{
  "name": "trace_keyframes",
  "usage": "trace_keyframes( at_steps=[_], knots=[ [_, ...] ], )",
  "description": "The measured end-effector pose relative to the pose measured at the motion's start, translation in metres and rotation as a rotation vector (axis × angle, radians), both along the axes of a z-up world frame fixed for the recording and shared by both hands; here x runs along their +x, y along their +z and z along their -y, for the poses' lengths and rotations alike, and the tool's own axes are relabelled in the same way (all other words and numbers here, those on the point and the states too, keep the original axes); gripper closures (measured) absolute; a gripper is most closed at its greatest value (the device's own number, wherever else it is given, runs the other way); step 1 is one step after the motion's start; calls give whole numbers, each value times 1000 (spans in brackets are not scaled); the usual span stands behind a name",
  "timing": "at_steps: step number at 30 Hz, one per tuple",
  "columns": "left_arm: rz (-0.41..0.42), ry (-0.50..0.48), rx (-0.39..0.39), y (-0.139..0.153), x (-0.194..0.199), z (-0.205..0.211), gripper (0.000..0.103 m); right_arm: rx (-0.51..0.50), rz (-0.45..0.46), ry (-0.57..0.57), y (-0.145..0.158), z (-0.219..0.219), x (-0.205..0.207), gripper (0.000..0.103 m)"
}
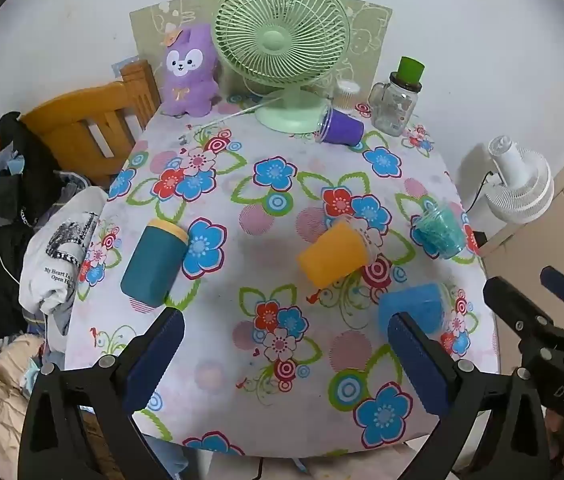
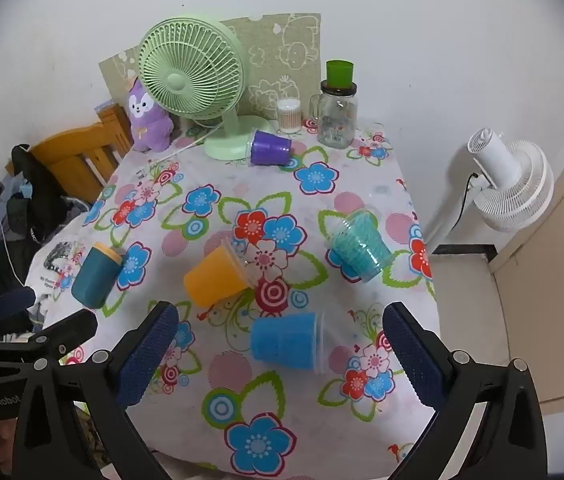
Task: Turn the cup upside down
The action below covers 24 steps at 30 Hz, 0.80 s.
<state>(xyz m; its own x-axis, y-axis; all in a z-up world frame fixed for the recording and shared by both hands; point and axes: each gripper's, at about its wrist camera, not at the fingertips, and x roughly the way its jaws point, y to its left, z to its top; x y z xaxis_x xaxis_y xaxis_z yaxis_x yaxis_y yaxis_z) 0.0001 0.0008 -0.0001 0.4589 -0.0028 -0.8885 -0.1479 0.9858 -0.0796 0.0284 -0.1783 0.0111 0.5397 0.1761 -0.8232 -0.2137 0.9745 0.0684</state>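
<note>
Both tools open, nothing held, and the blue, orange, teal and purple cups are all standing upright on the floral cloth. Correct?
Not quite: the cups lie on their sides, not upright. The right wrist view shows the blue cup, orange cup, teal cup and purple cup tipped over on the floral cloth. Left tool and right tool are open, empty.

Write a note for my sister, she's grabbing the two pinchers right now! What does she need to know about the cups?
Left gripper: open, holding nothing, hovering over the near table edge.
Right gripper: open, holding nothing, with the blue cup just ahead between its fingers.

Cups: all are lying on their sides on the flowered tablecloth. The orange cup is in the middle, the teal cup to the right, the purple cup at the back by the green fan, and the dark teal cup to the left.

Done: nothing flipped yet.
Left: pick a cup and stand it upside down. The blue one looks easiest for the right gripper.
</note>
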Motion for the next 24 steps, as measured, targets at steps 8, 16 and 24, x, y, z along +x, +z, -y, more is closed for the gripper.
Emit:
trace_keyframes(
  at_steps=[8, 16, 24],
  knots=[
    [0, 4, 33, 1, -3, 0, 0, -2, 0, 3, 1, 1, -3, 0],
    [2, 4, 33, -1, -1, 0, 0, 2, 0, 3, 4, 0, -3, 0],
    [-4, -9, 29, 2, 2, 2, 0, 1, -1, 2, 4, 1, -3, 0]
  ],
)
